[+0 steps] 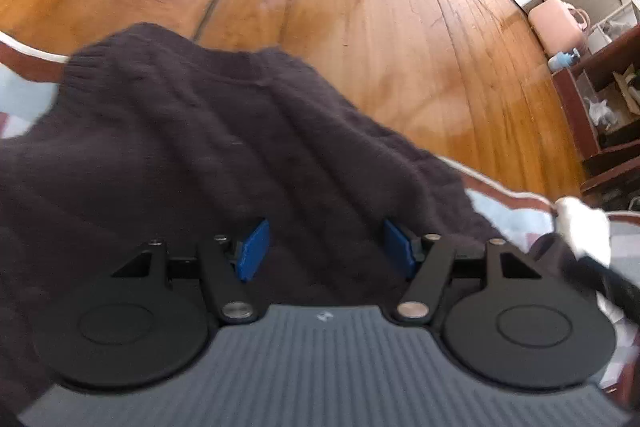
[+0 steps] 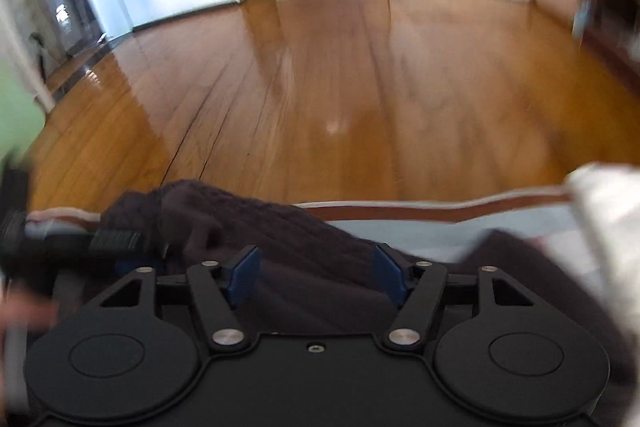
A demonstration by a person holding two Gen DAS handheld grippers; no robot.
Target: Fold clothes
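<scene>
A dark knitted sweater [image 1: 192, 147] lies spread on a bed with a pale blue cover [image 1: 508, 215], its ribbed hem at the far edge. My left gripper [image 1: 326, 247] is open just above the sweater, blue pads wide apart, holding nothing. In the right wrist view the same sweater [image 2: 256, 227] is bunched in a mound. My right gripper [image 2: 316, 275] is open over it, with knit cloth lying between the pads. The other gripper [image 2: 80, 239] shows blurred at the left of that view.
A glossy wooden floor [image 1: 360, 7] lies beyond the bed edge, which has a brown and white border [image 2: 420, 211]. A white cloth [image 2: 600, 211] lies at the right on the bed. A dark wooden shelf [image 1: 600, 95] and a pink container [image 1: 556, 27] stand at the far right.
</scene>
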